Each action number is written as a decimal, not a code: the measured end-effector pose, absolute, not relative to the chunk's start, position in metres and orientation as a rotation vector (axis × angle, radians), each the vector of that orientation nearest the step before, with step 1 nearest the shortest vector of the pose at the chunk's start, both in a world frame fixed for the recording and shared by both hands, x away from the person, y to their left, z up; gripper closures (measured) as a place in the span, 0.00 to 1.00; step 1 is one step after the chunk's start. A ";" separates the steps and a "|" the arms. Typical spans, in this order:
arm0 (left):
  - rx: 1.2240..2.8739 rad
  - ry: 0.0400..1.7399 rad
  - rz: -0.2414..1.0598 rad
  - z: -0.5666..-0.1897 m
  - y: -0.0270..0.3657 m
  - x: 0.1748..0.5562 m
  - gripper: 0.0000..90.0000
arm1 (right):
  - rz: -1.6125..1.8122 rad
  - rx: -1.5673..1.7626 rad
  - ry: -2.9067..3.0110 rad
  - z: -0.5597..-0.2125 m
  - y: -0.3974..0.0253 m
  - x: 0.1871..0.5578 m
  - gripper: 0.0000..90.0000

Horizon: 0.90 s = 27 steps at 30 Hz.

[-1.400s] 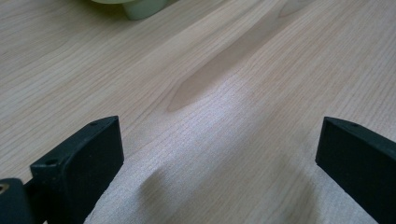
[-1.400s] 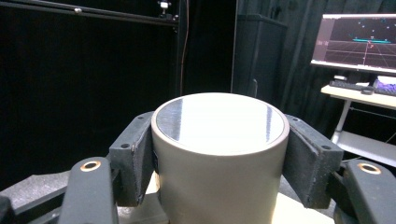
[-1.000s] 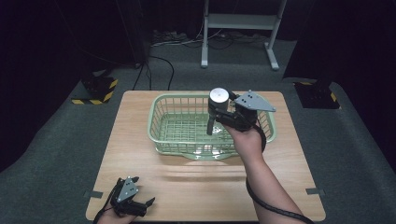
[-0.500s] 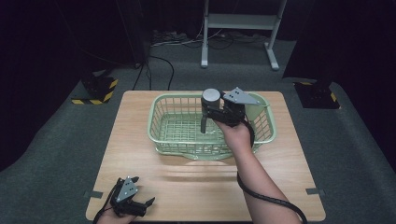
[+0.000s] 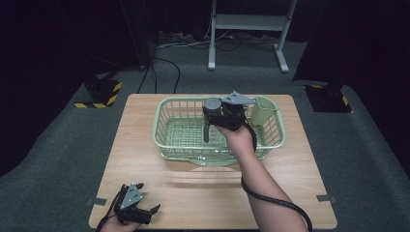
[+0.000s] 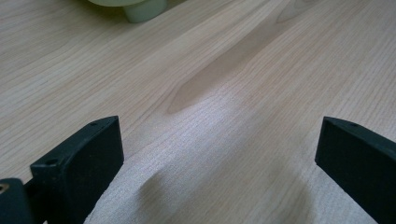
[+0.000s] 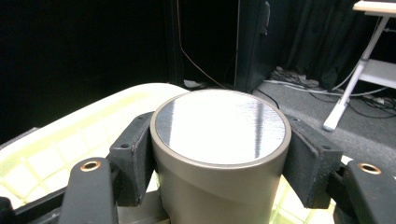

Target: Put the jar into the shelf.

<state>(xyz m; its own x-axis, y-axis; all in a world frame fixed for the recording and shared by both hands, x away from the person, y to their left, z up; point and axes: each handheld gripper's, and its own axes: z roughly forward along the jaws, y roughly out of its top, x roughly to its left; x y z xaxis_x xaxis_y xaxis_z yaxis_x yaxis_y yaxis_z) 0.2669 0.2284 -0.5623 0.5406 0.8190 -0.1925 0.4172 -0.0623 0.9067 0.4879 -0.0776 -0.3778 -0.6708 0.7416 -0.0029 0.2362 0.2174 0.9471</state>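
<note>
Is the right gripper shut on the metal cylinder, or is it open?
Shut on it: both jaws of the right gripper press the metal cylinder's sides.

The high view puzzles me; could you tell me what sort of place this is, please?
Probably a lab or studio for recording handling demos: a lone wooden table on grey carpet, black curtains all round, floor cables, and hazard-taped stand bases.

Sitting on the bench (image 5: 145, 145): one basket (image 5: 167, 123), one cup (image 5: 263, 110), one metal can (image 7: 219, 154), two tools.
</note>
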 end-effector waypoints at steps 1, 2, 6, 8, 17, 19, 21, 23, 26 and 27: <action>1.683 1.051 0.458 -0.562 0.228 0.267 0.02 | 1.451 0.904 2.040 -0.378 -0.077 0.488 0.37; 1.684 1.050 0.458 -0.562 0.228 0.267 0.02 | 1.442 0.907 2.046 -0.379 -0.076 0.489 0.37; 1.682 1.052 0.456 -0.562 0.228 0.267 0.02 | 1.421 0.909 2.061 -0.381 -0.075 0.490 0.37; 1.689 1.048 0.458 -0.562 0.229 0.267 0.02 | 1.412 0.915 2.066 -0.382 -0.075 0.491 0.37; 1.691 1.048 0.457 -0.562 0.229 0.267 0.02 | 1.394 0.924 2.089 -0.385 -0.072 0.493 0.37; 1.692 1.047 0.457 -0.562 0.229 0.267 0.02 | 1.394 0.925 2.090 -0.386 -0.072 0.494 0.37; 1.692 1.047 0.457 -0.562 0.229 0.267 0.02 | 1.389 0.929 2.095 -0.386 -0.072 0.494 0.37; 1.693 1.047 0.456 -0.562 0.229 0.267 0.02 | 1.391 0.928 2.096 -0.387 -0.072 0.495 0.37; 1.692 1.048 0.456 -0.562 0.229 0.267 0.02 | 1.390 0.930 2.101 -0.387 -0.073 0.495 0.37; 1.691 1.048 0.457 -0.562 0.229 0.267 0.02 | 1.390 0.931 2.103 -0.387 -0.073 0.495 0.37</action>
<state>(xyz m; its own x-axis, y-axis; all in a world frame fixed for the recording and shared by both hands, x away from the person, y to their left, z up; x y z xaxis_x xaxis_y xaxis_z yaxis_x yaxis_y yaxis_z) 0.2670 0.2292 -0.5622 0.5443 0.8175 -0.1881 0.4188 -0.0705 0.9053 0.4949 -0.0733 -0.3866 -0.6709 0.7416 -0.0029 0.2879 0.2641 0.9205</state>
